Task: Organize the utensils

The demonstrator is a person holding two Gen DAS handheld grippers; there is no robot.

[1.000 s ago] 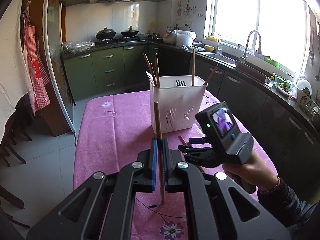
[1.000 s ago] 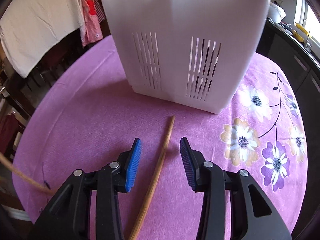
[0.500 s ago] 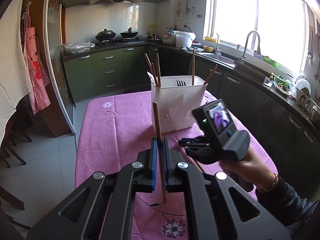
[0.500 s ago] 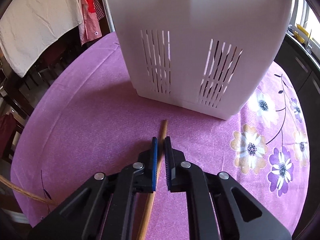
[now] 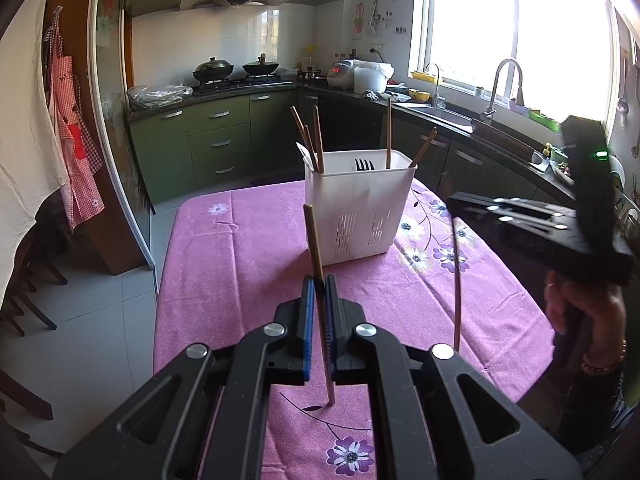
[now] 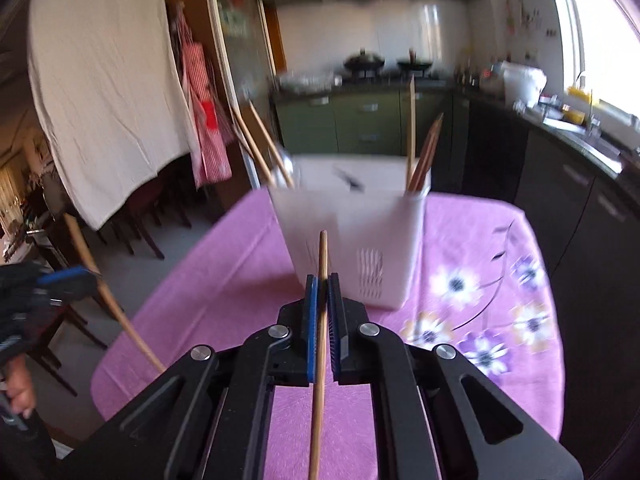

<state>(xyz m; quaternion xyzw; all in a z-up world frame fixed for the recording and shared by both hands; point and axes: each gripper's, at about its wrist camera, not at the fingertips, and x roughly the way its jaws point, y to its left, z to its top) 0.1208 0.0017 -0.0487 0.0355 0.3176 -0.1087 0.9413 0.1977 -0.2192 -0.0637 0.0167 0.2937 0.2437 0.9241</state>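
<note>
A white slotted utensil basket (image 5: 357, 208) stands toward the far middle of the counter (image 5: 224, 264), which is covered by a pink flowered cloth, and the basket sits straight ahead of both grippers. Several chopsticks (image 5: 316, 138) lean out of its left end, two more (image 5: 389, 133) rise at its right end, and a black fork (image 5: 364, 165) shows its tines above the rim. Behind it run green kitchen cabinets (image 5: 216, 144), a stove with two pots (image 5: 236, 68), a sink under a bright window (image 5: 516, 32), and at the left a red checked apron (image 5: 74, 148) hangs beside a white cloth. The left gripper (image 5: 319, 288) has its blue jaws clenched on a brown chopstick (image 5: 314, 248), which stands nearly upright, its top tilted slightly left in front of the basket wall and its lower end down near the cloth. The right gripper (image 6: 322, 286), borne by a hand (image 5: 588, 316) at the right edge of the left view and raised clear of the counter, has just closed its jaws on a second chopstick (image 6: 323, 256); this one runs along the gripper's line, tip toward the basket, tail trailing below the jaws. The right view is blurred.
</note>
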